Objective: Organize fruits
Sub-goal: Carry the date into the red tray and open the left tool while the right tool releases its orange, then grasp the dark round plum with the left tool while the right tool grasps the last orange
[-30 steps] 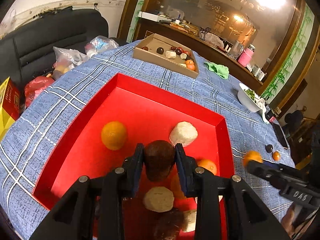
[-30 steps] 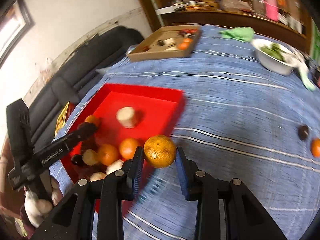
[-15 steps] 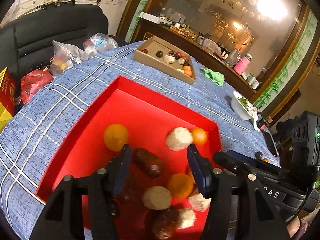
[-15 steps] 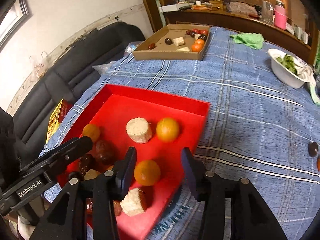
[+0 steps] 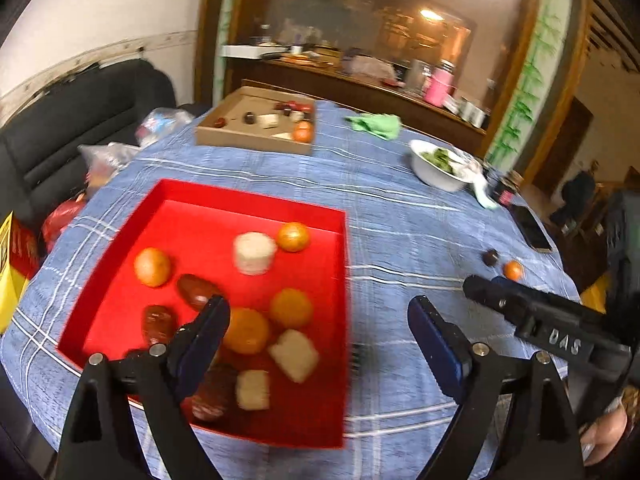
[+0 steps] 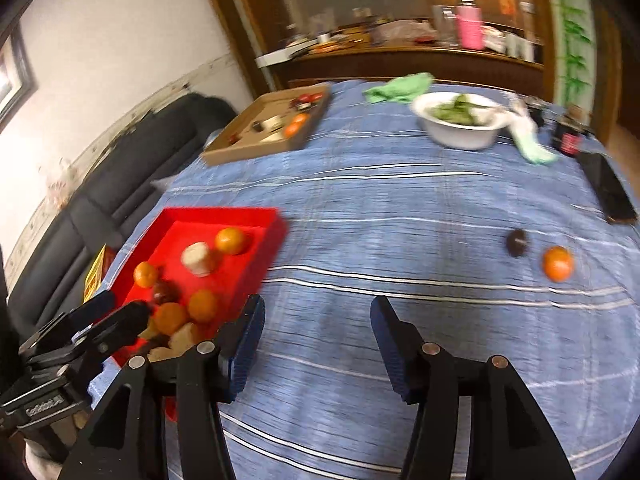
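A red tray (image 5: 188, 194) on the blue checked tablecloth holds several oranges, brown fruits and pale cut pieces; it also shows in the right wrist view (image 6: 224, 213). My left gripper (image 5: 318, 340) is open and empty above the tray's near right edge. My right gripper (image 6: 318, 344) is open and empty over bare cloth right of the tray. A loose orange (image 6: 557, 264) and a dark fruit (image 6: 517, 242) lie on the cloth ahead to the right; they also show in the left wrist view as the orange (image 5: 513, 270) and the dark fruit (image 5: 490, 257).
A cardboard box (image 5: 224, 140) with small fruits stands at the table's far side. A white bowl of greens (image 6: 460, 138), a green cloth (image 6: 400, 88), a phone (image 6: 608, 188) and a dark jar (image 6: 568, 140) sit at the far right. A black sofa (image 5: 48, 120) is left.
Both grippers let go of their fruit into the red tray, opened wide, and swung right away from the tray toward the loose fruits on the cloth.
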The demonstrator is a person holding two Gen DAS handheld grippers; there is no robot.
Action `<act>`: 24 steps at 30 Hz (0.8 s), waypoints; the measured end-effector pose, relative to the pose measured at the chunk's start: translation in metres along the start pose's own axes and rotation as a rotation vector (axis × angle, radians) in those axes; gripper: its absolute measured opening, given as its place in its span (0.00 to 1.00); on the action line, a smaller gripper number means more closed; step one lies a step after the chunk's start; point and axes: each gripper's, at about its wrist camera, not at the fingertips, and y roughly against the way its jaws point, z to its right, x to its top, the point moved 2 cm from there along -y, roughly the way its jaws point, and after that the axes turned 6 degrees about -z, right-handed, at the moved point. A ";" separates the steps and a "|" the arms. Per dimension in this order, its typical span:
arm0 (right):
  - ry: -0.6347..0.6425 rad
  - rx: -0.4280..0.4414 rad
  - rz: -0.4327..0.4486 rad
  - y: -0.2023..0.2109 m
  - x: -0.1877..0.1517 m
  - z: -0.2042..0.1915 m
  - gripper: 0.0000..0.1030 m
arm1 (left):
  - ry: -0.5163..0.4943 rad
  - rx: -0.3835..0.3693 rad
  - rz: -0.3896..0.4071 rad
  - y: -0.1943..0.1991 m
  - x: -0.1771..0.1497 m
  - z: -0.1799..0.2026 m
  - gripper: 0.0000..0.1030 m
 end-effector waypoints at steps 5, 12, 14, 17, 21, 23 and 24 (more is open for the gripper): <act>-0.068 -0.033 0.033 0.025 -0.009 0.042 0.59 | -0.112 0.074 0.032 0.008 -0.008 0.038 0.87; -0.154 -0.110 0.088 0.054 -0.022 0.104 0.59 | -0.212 0.114 0.076 0.017 -0.014 0.075 0.87; -0.192 -0.133 0.098 0.061 -0.023 0.124 0.59 | -0.216 0.100 0.072 0.017 -0.015 0.079 0.87; -0.251 -0.146 0.109 0.069 -0.026 0.152 0.59 | -0.199 0.033 0.036 0.010 -0.015 0.080 0.87; -0.259 -0.202 0.085 0.066 -0.025 0.174 0.60 | -0.143 -0.147 -0.069 -0.008 -0.022 0.080 0.87; -0.254 -0.225 0.060 0.056 -0.022 0.180 0.59 | -0.146 -0.160 -0.087 -0.014 -0.025 0.084 0.87; -0.249 -0.233 0.046 0.050 -0.019 0.180 0.59 | -0.149 -0.162 -0.090 -0.016 -0.026 0.086 0.87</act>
